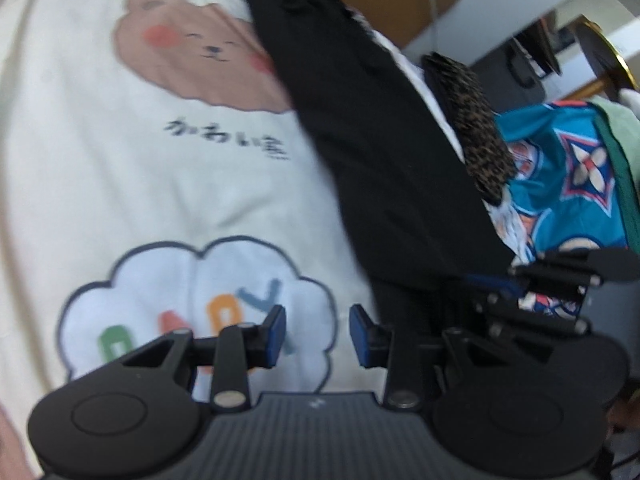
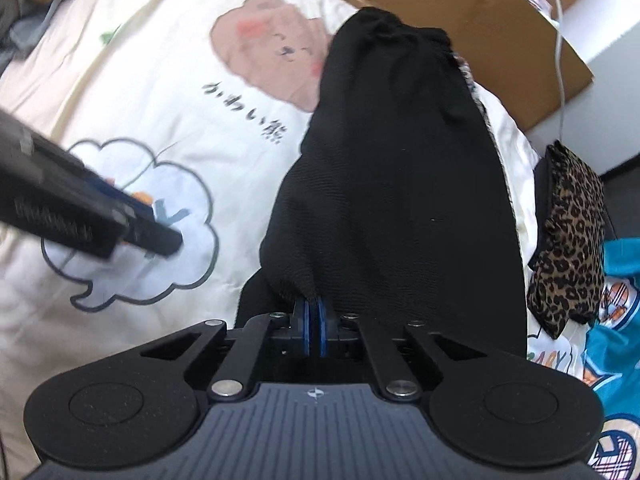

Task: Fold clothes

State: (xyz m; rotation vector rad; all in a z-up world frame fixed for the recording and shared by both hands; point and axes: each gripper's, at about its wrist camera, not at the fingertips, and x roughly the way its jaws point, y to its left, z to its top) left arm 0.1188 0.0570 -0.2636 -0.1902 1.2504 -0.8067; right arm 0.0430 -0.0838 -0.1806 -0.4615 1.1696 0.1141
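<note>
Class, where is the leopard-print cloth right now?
In the right wrist view, the leopard-print cloth lies at the right, between the black garment and the teal patterned fabric.

You've got a black garment stretched long across the cream bear-print bedspread, its knit weave plain to see. The gathered, elasticated end lies at the far side, puckered, right next to the printed bear face. The near end narrows to a bunched corner, lifted and pinched. From your left camera, the same cloth runs as a dark diagonal band, mostly flat with soft wrinkles.
</note>
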